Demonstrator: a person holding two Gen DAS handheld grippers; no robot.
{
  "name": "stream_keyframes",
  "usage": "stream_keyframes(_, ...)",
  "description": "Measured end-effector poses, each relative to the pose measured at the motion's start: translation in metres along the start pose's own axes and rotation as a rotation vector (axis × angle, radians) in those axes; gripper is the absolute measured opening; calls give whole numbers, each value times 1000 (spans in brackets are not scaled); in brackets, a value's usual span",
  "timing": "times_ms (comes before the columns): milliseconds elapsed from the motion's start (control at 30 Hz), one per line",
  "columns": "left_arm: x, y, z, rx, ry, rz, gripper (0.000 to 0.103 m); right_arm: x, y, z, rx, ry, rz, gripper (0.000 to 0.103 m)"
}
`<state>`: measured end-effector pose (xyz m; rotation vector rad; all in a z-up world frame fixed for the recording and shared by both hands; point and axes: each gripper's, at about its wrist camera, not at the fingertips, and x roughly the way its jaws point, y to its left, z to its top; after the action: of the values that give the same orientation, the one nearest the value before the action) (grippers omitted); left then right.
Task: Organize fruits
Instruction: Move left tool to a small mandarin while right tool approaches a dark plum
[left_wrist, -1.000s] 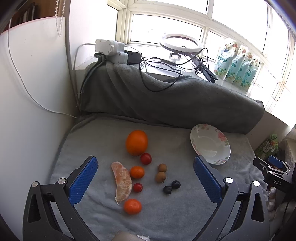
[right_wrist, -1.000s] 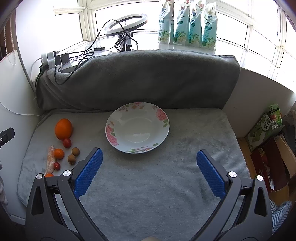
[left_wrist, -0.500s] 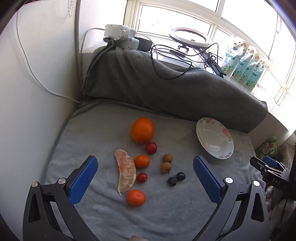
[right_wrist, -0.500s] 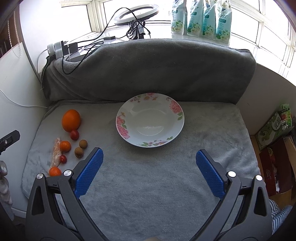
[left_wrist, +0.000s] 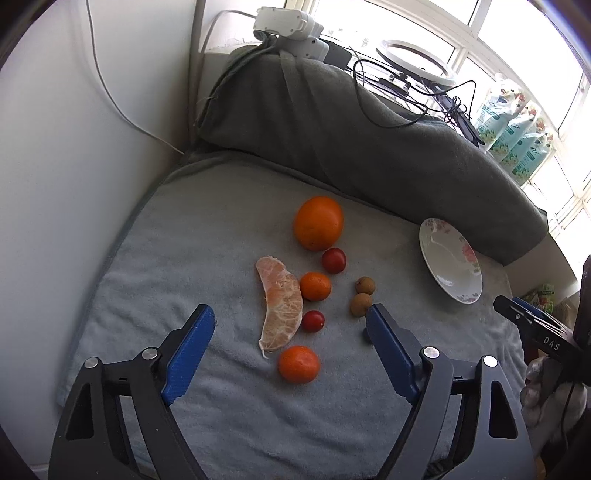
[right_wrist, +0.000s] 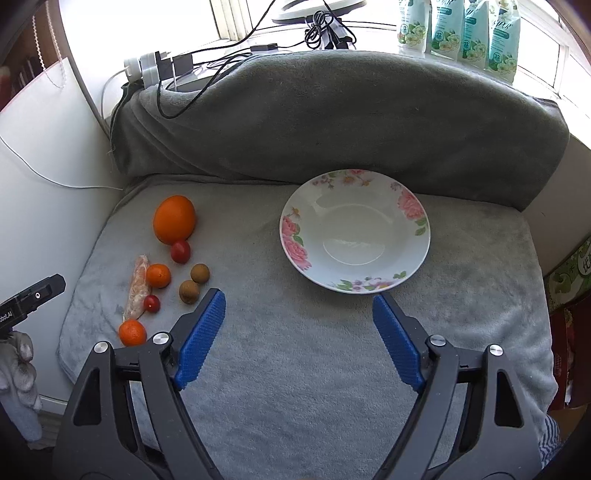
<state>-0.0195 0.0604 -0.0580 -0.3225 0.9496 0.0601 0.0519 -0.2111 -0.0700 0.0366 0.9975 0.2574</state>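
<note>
Grey towelling (right_wrist: 295, 350) is covering the worktop under a bright window, with a darker blanket (right_wrist: 351, 118) bunched along the back. Nothing is sorted yet, I judge: the flowered plate (right_wrist: 421, 236) is sitting empty while the big orange (left_wrist: 318, 222), peeled segment (left_wrist: 280, 306), small oranges, cherry tomatoes and brown longans are all lying grouped at the left. Both the left tool (left_wrist: 290, 332) and right tool (right_wrist: 297, 314) are hovering with jaws wide apart, holding nothing. Cables (right_wrist: 207, 70) are trailing behind, clear of the route.
</note>
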Motion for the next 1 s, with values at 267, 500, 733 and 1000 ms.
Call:
stream_keyframes(267,7,19,-6,-52,35,-7,74,26,15,6,-31,49,71,77)
stream_keyframes(500,17,25,-17,-90,84,-29,70,46,28,7,-76,98,121,71)
stream_keyframes(733,32,20,-30,-109,152,-82,62,68,43,3,-135,161,156,62)
stream_keyframes(1000,46,20,-42,-141,211,-127,57,94,53,-6,-159,237,194,53)
